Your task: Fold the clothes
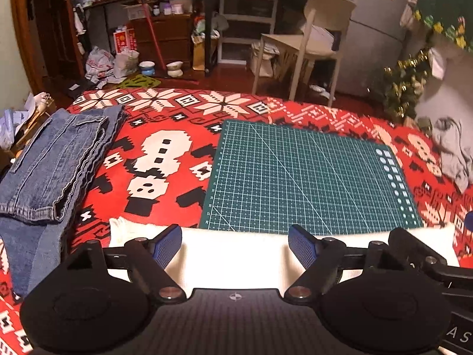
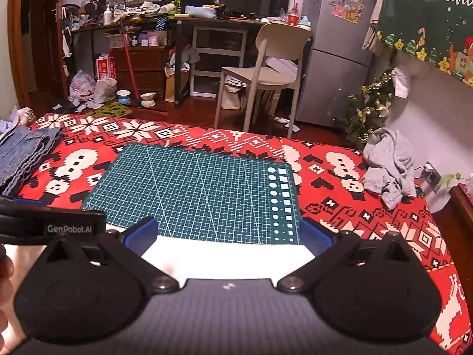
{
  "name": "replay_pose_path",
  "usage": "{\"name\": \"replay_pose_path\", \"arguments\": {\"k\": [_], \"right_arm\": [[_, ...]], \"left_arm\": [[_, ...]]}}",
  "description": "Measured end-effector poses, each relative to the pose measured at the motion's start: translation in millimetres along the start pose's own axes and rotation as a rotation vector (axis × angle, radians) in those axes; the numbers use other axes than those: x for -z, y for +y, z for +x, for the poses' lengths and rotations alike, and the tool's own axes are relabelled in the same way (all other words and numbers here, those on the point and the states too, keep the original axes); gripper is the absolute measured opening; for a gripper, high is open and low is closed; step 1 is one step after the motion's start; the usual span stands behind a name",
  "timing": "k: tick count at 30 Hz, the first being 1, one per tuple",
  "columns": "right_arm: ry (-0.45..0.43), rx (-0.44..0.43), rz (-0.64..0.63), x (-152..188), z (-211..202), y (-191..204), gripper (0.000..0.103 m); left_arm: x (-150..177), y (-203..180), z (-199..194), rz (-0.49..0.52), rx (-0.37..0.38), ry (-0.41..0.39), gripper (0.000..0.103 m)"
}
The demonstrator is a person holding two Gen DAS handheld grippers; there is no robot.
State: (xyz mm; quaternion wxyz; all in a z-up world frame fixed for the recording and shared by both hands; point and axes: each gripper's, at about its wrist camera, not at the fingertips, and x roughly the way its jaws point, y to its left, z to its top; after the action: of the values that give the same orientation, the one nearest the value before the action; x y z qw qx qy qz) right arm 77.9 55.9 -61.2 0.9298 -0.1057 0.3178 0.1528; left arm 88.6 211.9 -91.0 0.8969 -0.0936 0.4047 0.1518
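Observation:
A white garment (image 1: 233, 259) lies flat on the near edge of the green cutting mat (image 1: 295, 177). My left gripper (image 1: 235, 241) stands open just over it, blue pads wide apart with cloth between and below them. In the right wrist view the same white garment (image 2: 227, 256) lies under my right gripper (image 2: 229, 233), which is open too. Folded blue jeans (image 1: 59, 159) are stacked at the left. A crumpled grey garment (image 2: 390, 162) lies at the right of the bed.
The red patterned blanket (image 1: 165, 136) covers the bed. The left gripper's black housing (image 2: 59, 224) and a hand (image 2: 6, 269) sit at the right view's left edge. Beyond the bed are a white chair (image 2: 266, 68), a cluttered desk (image 2: 177, 20) and a small tinsel tree (image 2: 366, 112).

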Motion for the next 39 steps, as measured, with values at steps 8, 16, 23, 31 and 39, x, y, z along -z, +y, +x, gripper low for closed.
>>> {"name": "replay_pose_path", "arguments": {"k": [8, 16, 23, 31, 39], "right_arm": [[0.076, -0.053, 0.039, -7, 2, -8, 0.102], [0.056, -0.067, 0.039, -8, 1, -9, 0.085], [0.006, -0.072, 0.05, -8, -9, -7, 0.082], [0.008, -0.08, 0.085, -13, -15, -7, 0.068], [0.032, -0.123, 0.171, -16, -9, -25, 0.026]], "left_arm": [[-1, -1, -8, 0.048, -0.015, -0.044, 0.083], [2, -13, -14, 0.072, -0.062, -0.081, 0.078], [-2, -1, -16, -0.049, 0.026, -0.026, 0.064], [4, -9, -21, -0.037, 0.041, -0.025, 0.031], [2, -11, -9, -0.01, 0.109, 0.072, 0.009]]}}
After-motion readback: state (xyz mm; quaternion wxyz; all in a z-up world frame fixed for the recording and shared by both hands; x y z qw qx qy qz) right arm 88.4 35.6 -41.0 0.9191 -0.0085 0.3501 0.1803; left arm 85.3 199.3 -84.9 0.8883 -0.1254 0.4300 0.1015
